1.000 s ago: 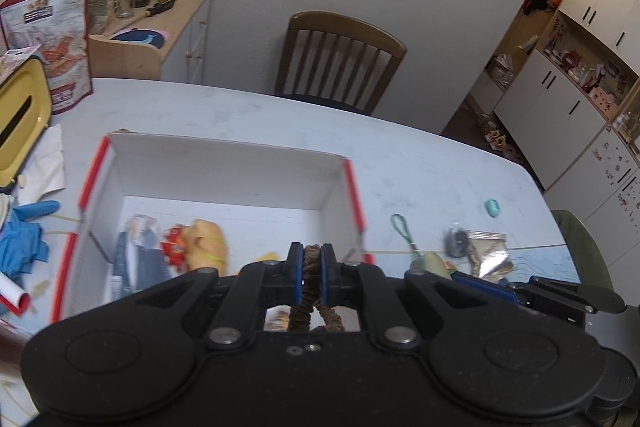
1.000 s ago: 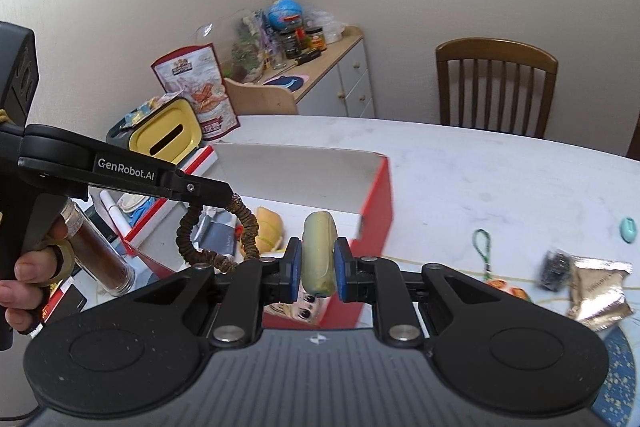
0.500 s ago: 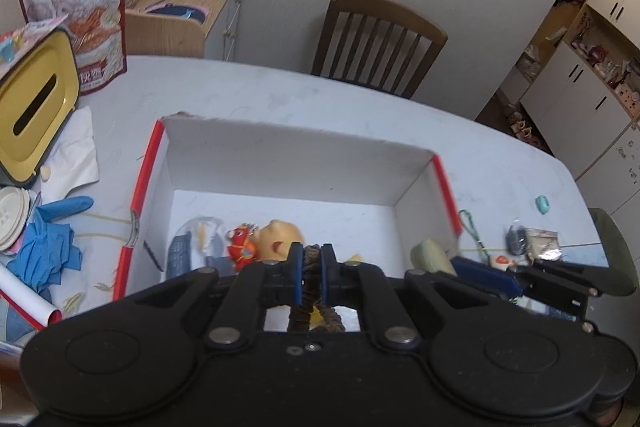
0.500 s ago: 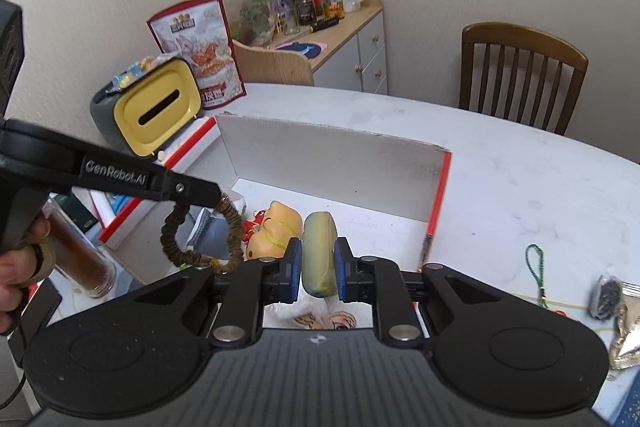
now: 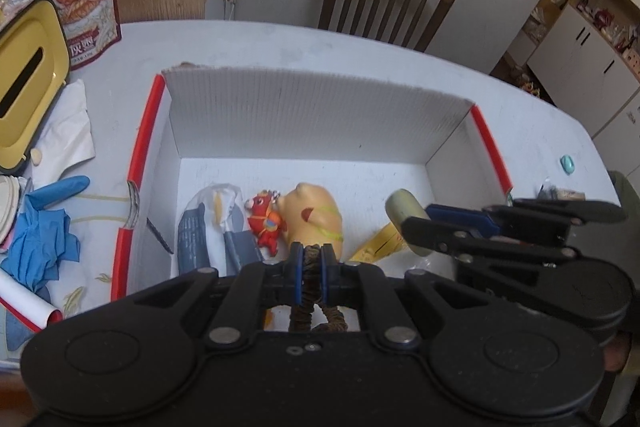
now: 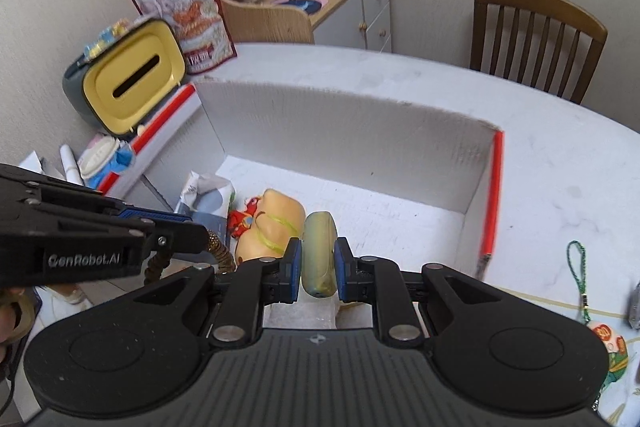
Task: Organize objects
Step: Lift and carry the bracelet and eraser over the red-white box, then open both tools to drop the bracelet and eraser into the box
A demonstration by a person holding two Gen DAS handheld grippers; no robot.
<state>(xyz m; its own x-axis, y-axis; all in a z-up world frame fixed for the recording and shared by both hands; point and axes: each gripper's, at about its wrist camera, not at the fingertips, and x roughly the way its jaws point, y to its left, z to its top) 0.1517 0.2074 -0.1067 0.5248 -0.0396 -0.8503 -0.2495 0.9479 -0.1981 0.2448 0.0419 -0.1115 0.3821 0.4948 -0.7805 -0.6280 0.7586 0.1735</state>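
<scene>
Two grippers over the white box [image 5: 304,115], left gripper [image 5: 311,264] jaws clamping a brown coil [image 5: 308,291], perhaps a hair tie, right gripper [image 6: 318,269] jaws gripping a green oval [image 6: 318,255].

Box [image 5: 316,119] floor far half and right part lay bare, open from above. Near-left floor was crowded: packet [image 5: 208,223], red toy [image 5: 264,223], yellow plush [image 5: 316,215]. Upright back wall blocked the far side.
</scene>
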